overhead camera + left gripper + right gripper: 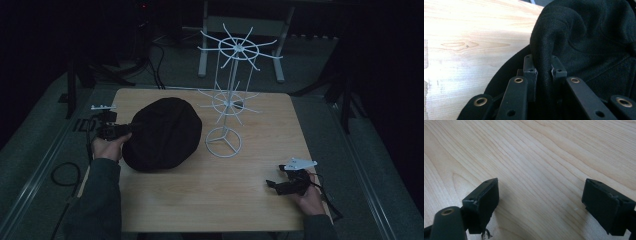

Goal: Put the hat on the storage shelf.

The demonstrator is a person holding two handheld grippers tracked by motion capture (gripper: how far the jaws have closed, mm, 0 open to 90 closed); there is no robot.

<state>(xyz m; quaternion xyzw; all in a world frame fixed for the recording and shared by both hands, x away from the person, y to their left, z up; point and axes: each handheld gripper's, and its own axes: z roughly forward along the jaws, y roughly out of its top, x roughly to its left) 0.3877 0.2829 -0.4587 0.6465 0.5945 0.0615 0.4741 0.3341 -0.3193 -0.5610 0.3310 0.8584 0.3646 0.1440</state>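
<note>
- Nearest the high camera, we are seeing two sleeves coming in from the bottom edge, one at each lower corner of the desk [210, 200].
- We are holding the left tongs [131, 128] at the desk's left edge, pointing level toward the hat [165, 132].
- We are finding those tongs closed on a raised fold of the hat's black cloth; in the left gripper view the fold [543, 67] is standing pinched between the two pads, with the left tongs [543, 71] pressing it from both sides.
- We are seeing the hat as a dark, rounded mound lying on the left half of the desk, between the left hand [107, 147] and the rack [227, 95].
- We are noting that the hat's right edge is lying just beside the rack's round base, though we cannot tell whether they are touching.
- We are seeing the rack as a white wire stand, upright at the back middle of the desk, with two tiers of spokes spreading out from its stem.
- We are holding the right tongs [272, 184] low at the desk's front right corner, well apart from the hat.
- We are finding the right tongs [541, 200] standing wide open, with bare wood between the pads and nothing gripped.
- We are seeing the right hand [310, 197] at the desk's near edge, behind its tongs.
</note>
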